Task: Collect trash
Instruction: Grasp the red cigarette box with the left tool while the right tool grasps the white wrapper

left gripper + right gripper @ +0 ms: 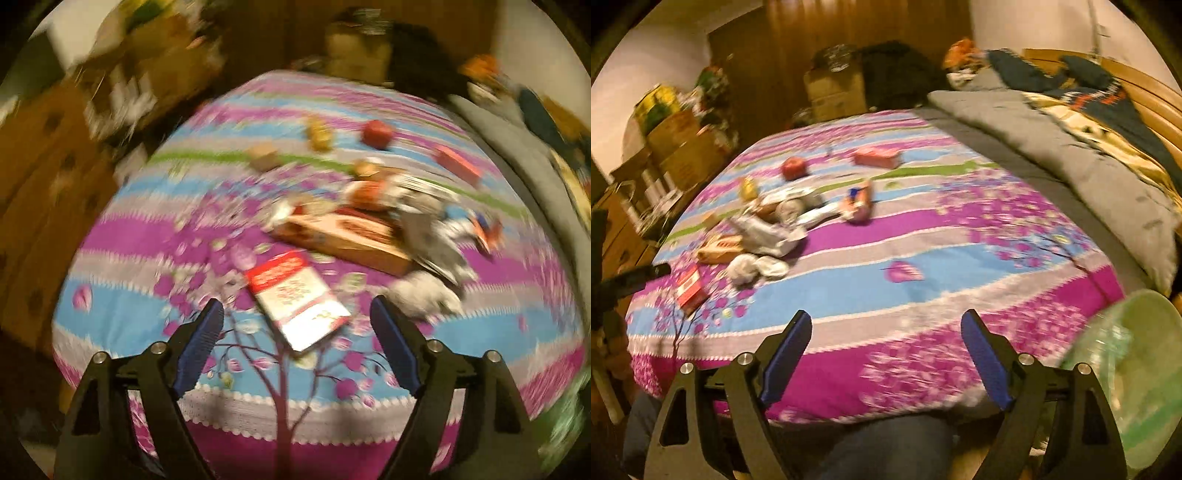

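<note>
**Trash scattered on the bedspread, both tongs empty**

We see the left gripper (297, 325) with its jaws apart, holding nothing, above the near edge of the striped bedspread (122, 325). A red-and-white carton (297, 301) lies flat just beyond its fingertips. Further in we note a flat cardboard box (343, 236), with crumpled silver wrappers (432, 225) touching its right side and a white wad (424, 295) near it. A red ball-like item (376, 133) and a red box (458, 162) sit well apart toward the far edge.

The right gripper (886, 330) also stands apart and empty, over the near edge. A green plastic bag (1137, 362) hangs beside its right finger. Motion blur hides finer detail.
</note>
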Motion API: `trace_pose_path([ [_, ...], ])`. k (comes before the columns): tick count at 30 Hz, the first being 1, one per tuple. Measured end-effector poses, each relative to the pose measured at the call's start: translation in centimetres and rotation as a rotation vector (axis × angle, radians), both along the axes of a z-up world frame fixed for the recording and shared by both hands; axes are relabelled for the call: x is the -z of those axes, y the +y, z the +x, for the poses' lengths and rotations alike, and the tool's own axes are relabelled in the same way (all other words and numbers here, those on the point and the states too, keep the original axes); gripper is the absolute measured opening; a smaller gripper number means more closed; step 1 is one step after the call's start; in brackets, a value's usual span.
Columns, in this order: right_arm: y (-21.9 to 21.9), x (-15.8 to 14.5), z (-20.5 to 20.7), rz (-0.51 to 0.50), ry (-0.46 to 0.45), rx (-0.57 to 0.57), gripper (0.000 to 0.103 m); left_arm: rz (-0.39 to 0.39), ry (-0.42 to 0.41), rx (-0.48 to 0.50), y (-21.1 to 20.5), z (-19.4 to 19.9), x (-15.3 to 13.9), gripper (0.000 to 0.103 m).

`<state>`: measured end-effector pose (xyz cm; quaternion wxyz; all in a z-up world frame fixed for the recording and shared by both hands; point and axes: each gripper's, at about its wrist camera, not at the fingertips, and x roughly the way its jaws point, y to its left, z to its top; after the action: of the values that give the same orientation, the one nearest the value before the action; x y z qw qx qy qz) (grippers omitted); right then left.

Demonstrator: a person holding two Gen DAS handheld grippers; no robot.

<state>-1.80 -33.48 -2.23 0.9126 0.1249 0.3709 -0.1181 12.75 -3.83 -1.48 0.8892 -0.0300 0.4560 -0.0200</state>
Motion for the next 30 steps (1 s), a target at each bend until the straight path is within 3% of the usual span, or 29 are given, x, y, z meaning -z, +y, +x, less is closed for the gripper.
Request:
trace_pose_path([
  [3, 1.4, 0.2, 1.4, 0.01, 0.004, -0.045, 0.084, -0.107, 0.056, -0.048, 0.8, 1.4, 0.5, 0.086],
  [4, 1.9, 0.2, 1.7, 0.011, 0.005, -0.06, 0.085, -0.11, 0.06, -0.058, 0.6, 1.4, 0.7, 0.087],
  [8, 2.9, 0.5, 2.2, 0.011, 0.015, -0.088, 0.086, -0.003, 0.083, -0.061, -1.7, 2.8, 3.0, 0.088],
  [13, 2.7, 1.1, 2.0, 0.014, 0.042, -0.09, 0.086, 0.051, 0.166, -0.111, -1.7, 4.0, 6.0, 0.087],
  [14, 2.6, 1.2, 2.1, 0.016, 0.045, -0.089, 0.086, 0.041, 0.178, -0.103, -1.6, 4.3, 6.4, 0.082],
  [15, 2.5, 1.3, 2.2, 0.018, 0.046, -0.089, 0.086, 0.02, 0.193, -0.1, -1.2, 4.3, 6.8, 0.061],
  [16, 2.5, 1.3, 2.4, 0.02, 0.046, -0.091, 0.086, 0.016, 0.2, -0.108, -0.8, 4.3, 7.0, 0.061],
  [23, 3.6, 0.9, 5.0, 0.013, 0.027, -0.155, 0.086, -0.069, 0.139, -0.126, 2.6, 2.4, 5.4, 0.058],
  [30, 6.3, 0.0, 13.1, -0.035, -0.04, -0.402, 0.086, -0.093, 0.091, -0.117, 4.8, 1.7, 3.2, 0.058],
])
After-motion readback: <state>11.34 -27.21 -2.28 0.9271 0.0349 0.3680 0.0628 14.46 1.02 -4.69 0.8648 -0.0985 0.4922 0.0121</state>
